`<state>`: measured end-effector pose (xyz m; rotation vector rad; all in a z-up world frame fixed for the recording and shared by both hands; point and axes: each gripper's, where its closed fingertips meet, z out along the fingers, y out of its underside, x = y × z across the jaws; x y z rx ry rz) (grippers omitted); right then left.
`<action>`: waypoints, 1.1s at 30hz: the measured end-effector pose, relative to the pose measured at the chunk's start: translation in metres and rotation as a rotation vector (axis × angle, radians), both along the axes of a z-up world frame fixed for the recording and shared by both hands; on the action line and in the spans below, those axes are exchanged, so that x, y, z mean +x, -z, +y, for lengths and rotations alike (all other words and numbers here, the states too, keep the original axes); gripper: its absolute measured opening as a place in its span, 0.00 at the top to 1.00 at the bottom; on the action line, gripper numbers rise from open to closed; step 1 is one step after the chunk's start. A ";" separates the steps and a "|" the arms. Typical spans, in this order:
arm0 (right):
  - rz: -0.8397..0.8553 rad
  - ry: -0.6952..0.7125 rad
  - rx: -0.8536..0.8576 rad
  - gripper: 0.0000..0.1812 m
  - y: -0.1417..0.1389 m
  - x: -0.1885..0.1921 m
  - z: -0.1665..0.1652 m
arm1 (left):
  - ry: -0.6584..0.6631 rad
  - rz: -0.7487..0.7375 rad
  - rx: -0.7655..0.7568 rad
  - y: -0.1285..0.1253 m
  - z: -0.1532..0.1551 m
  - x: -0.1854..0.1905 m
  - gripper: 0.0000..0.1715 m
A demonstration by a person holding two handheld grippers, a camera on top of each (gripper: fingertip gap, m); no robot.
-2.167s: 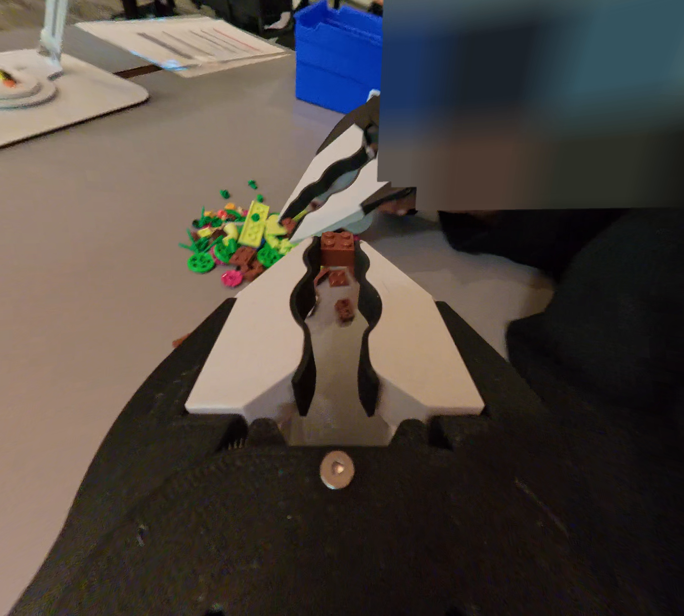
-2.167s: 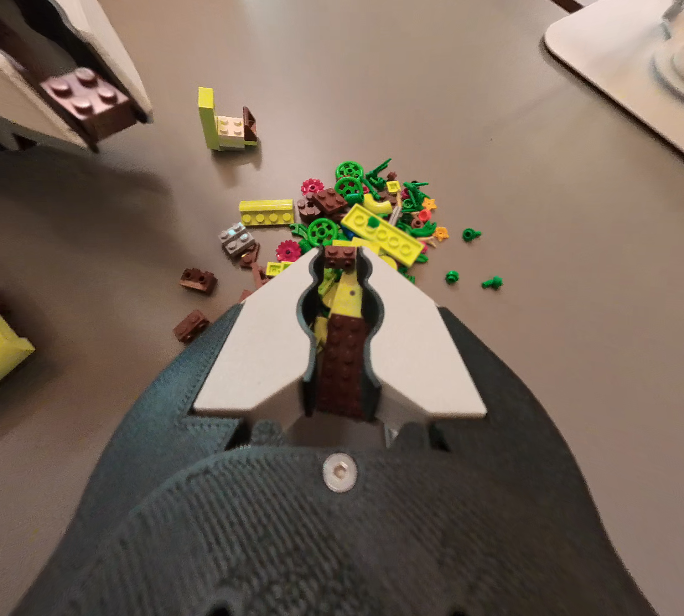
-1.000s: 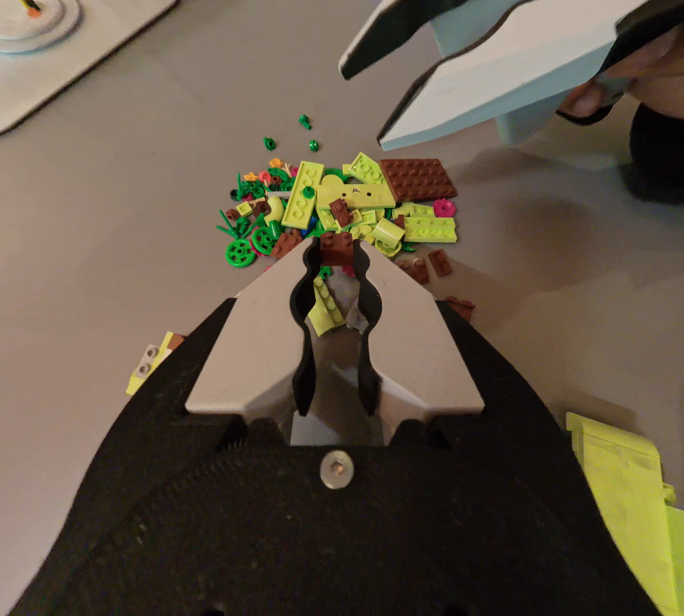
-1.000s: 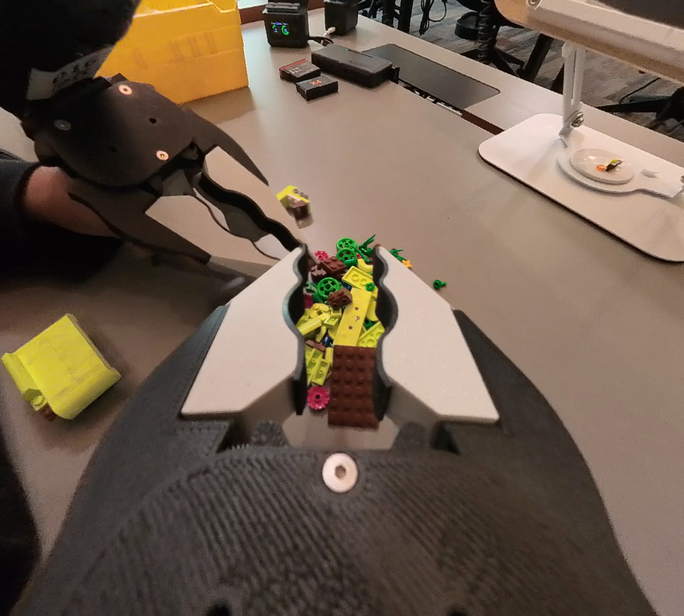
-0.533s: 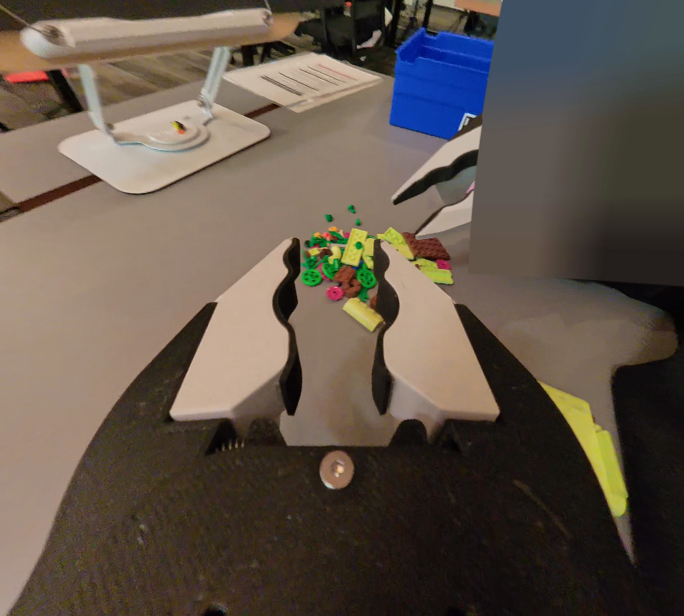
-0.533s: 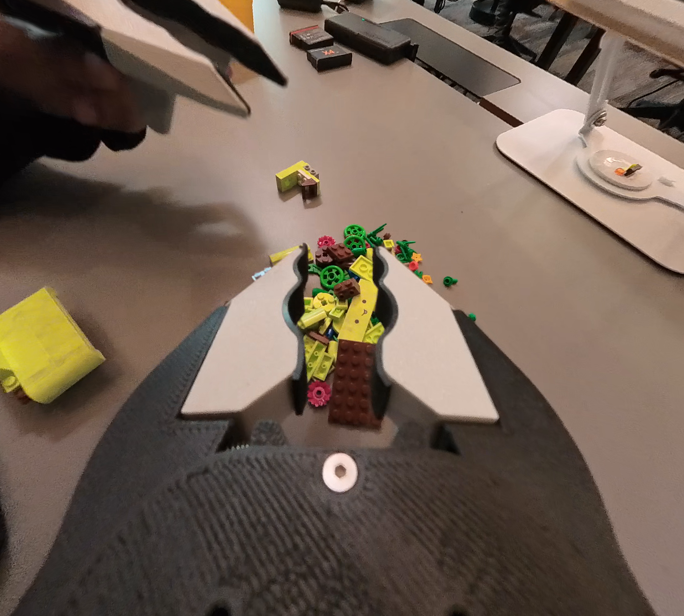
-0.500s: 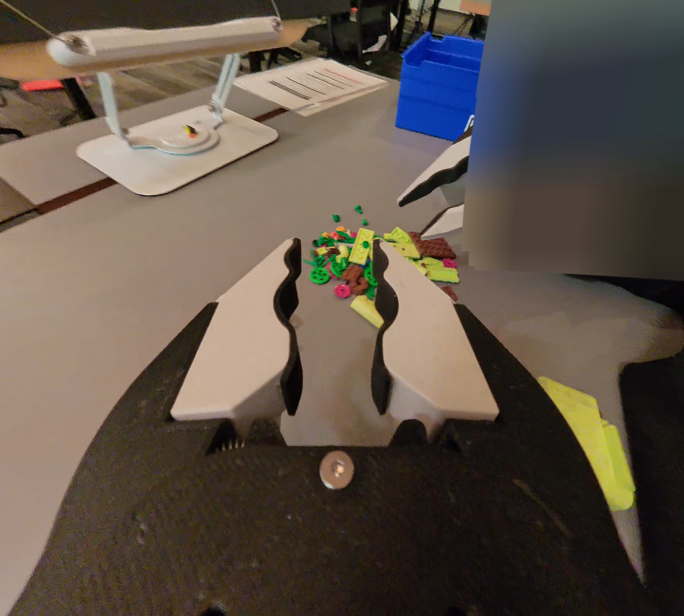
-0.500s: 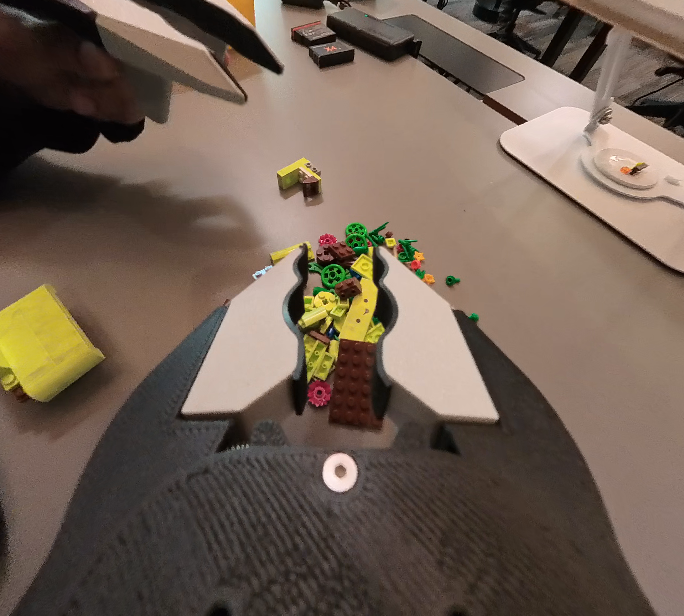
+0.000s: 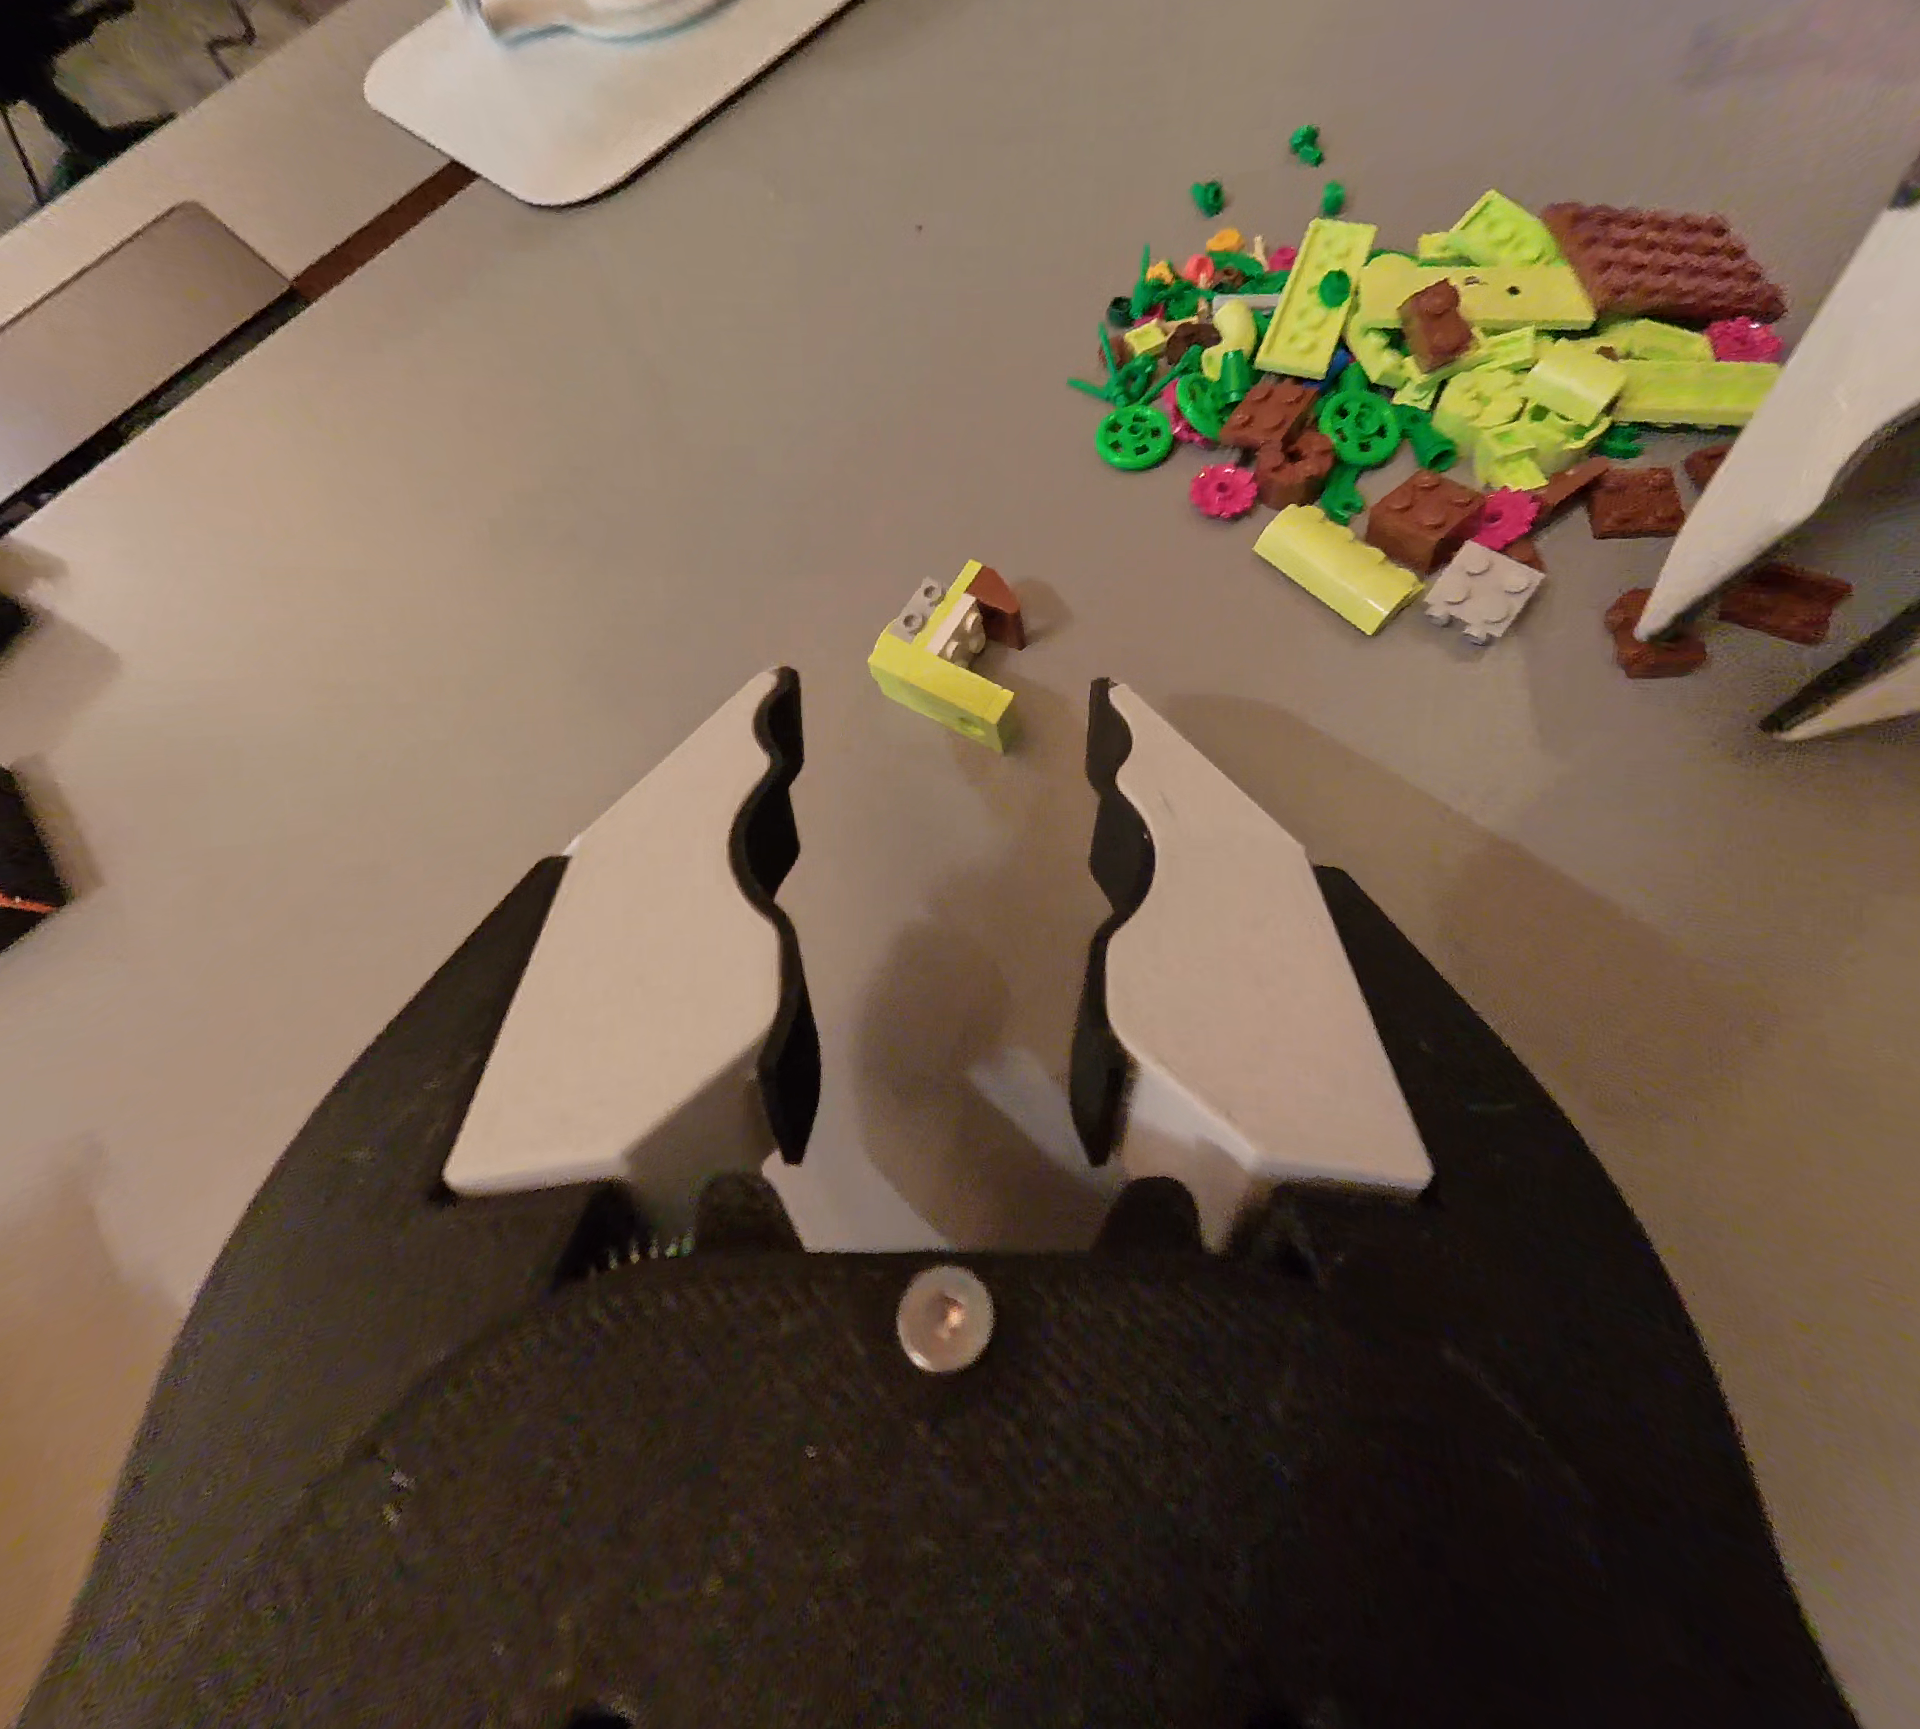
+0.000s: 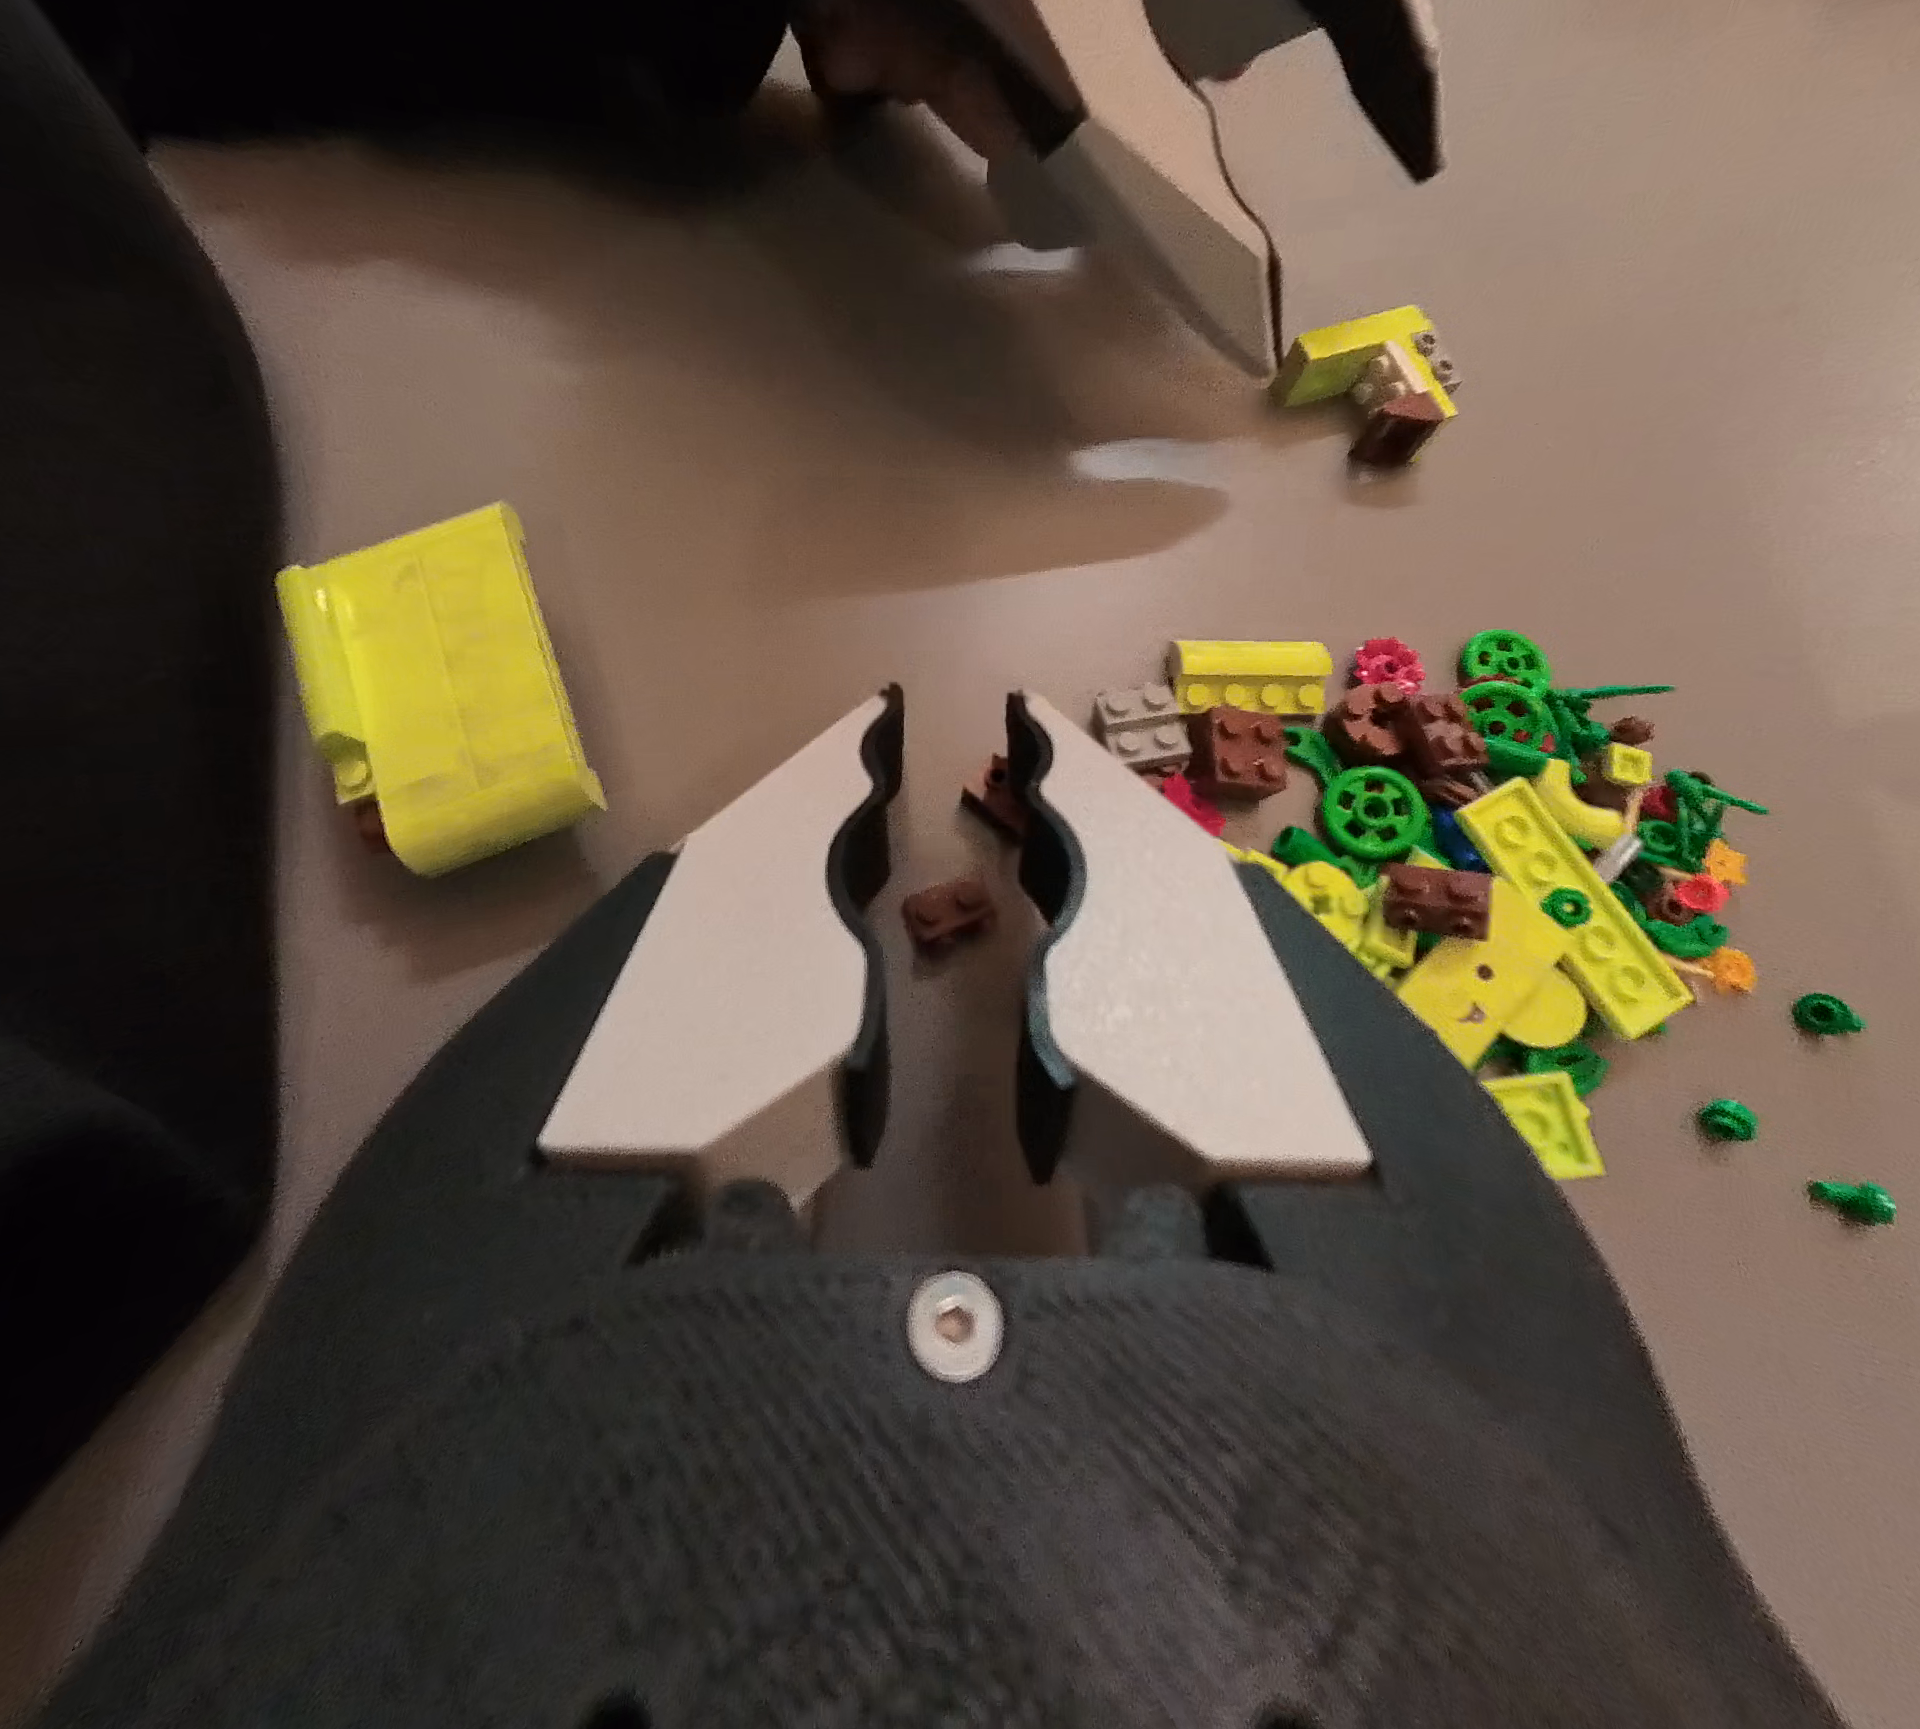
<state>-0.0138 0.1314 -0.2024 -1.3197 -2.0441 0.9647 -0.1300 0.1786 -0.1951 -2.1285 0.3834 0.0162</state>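
The left tool (image 9: 943, 692) hangs spread wide and empty just short of a small lime, grey and brown brick assembly (image 9: 951, 656) on the grey tabletop (image 9: 623, 453). The right tool (image 10: 954, 711), slightly parted and empty, hovers over small loose brown plates (image 10: 943, 912) beside the heap of lime, green and brown bricks (image 10: 1475, 858). Only the right wrist view shows the big lime-yellow block (image 10: 436, 682) lying to its left.

Right gripper (image 9: 1808, 474) cut off by frame edge — brick pile (image 10: 1455, 858) partly hidden behind its finger.

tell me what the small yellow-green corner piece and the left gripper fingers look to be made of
Corner piece: looks like glossy moulded plastic; round studs and bright, even colour. Left gripper fingers: probably matte grey plastic, faintly grainy, with wavy black inner pads, perhaps rubber.
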 end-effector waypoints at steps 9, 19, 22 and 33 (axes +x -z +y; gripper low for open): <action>0.042 0.063 -0.101 0.88 -0.008 -0.007 0.007 | 0.035 -0.095 -0.224 0.029 0.016 0.005 0.63; 0.075 0.208 -0.024 0.86 -0.012 -0.010 0.035 | 0.122 -0.161 -0.174 0.017 0.005 0.030 0.81; 0.118 0.230 0.068 0.83 -0.015 -0.014 0.041 | 0.241 -0.379 -0.214 0.006 -0.010 0.066 0.81; 0.234 -0.088 0.198 0.88 -0.017 -0.019 -0.021 | 0.459 -0.584 -0.544 0.010 -0.069 0.098 0.81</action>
